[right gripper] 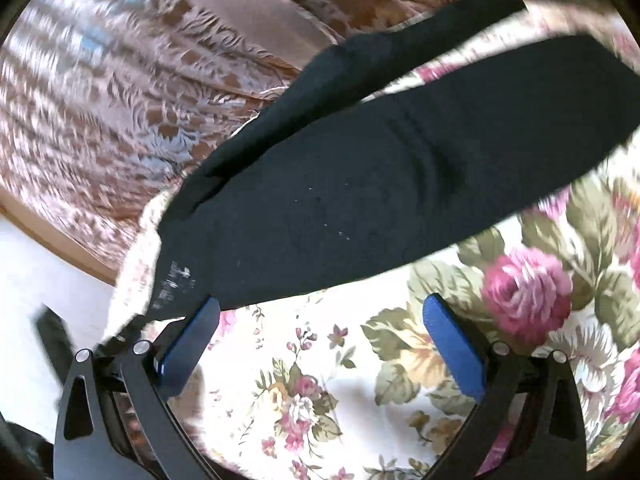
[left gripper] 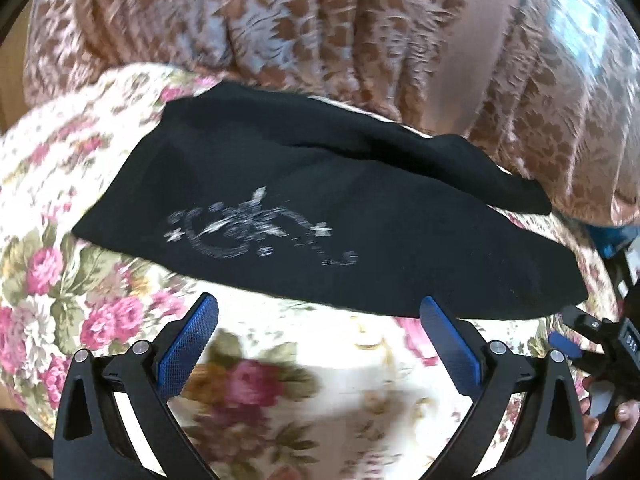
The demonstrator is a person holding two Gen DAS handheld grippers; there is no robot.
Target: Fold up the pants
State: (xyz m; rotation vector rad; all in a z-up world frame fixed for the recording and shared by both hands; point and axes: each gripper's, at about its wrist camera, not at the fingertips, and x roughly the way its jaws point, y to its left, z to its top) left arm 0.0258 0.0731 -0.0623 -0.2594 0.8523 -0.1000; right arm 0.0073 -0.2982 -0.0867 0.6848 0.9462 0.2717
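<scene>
1. The left gripper (left gripper: pixel 318 312) is spread wide with nothing between its blue pads, poised just short of the near hem of the black pants (left gripper: pixel 320 216); the right gripper (right gripper: pixel 320 312) is equally wide and empty, its left pad just about touching that dark edge
2. The pants lie across the floral bedspread (left gripper: pixel 280 380), one long flattened band with a white embroidered motif (left gripper: pixel 256 228) on top and a looser flap trailing off the far side toward the brown patterned curtain (left gripper: pixel 280 20)
3. Risk, nearest first: with jaws this wide, a grip at the hem could take the bedspread along with the cloth, so the cover lifts with the fold
4. A pinch that catches only the top layer would likely let the lower layer sag and skew the crease
5. Both views are motion-blurred, so a hurried closing may miss the edge altogether
6. Farther off, the loose flap could drag or bunch under the fold unless it is smoothed first
</scene>
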